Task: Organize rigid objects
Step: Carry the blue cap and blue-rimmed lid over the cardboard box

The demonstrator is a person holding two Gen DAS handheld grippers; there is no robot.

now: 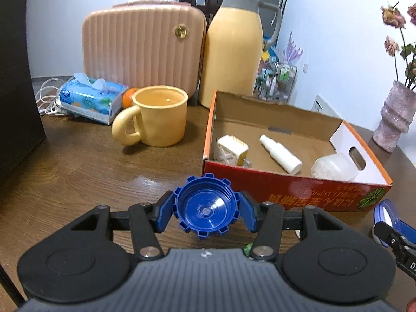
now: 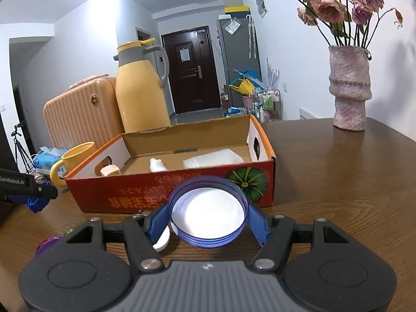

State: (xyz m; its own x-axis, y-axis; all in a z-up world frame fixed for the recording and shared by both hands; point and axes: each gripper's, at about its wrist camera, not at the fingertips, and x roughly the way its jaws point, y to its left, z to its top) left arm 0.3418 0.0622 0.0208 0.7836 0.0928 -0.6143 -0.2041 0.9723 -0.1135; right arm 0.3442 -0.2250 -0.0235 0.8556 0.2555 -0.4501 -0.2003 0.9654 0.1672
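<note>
My left gripper (image 1: 206,212) is shut on a dark blue notched bottle cap (image 1: 206,205), held above the table just before the red cardboard box (image 1: 286,189). My right gripper (image 2: 208,218) is shut on a blue-rimmed lid with a white inside (image 2: 208,210), also in front of the box (image 2: 130,197). The box holds a white plug adapter (image 1: 231,150), a white spray bottle (image 1: 280,153) and a clear plastic container (image 1: 332,167). The right gripper with its lid shows at the right edge of the left wrist view (image 1: 384,215).
A yellow mug (image 1: 158,119), a tissue pack (image 1: 91,98), an orange (image 1: 128,96), a pink case (image 1: 140,49) and a yellow thermos (image 1: 234,49) stand behind. A pink vase with dried roses (image 2: 348,88) is at the right. A white cap (image 2: 162,241) and purple item (image 2: 46,244) lie on the table.
</note>
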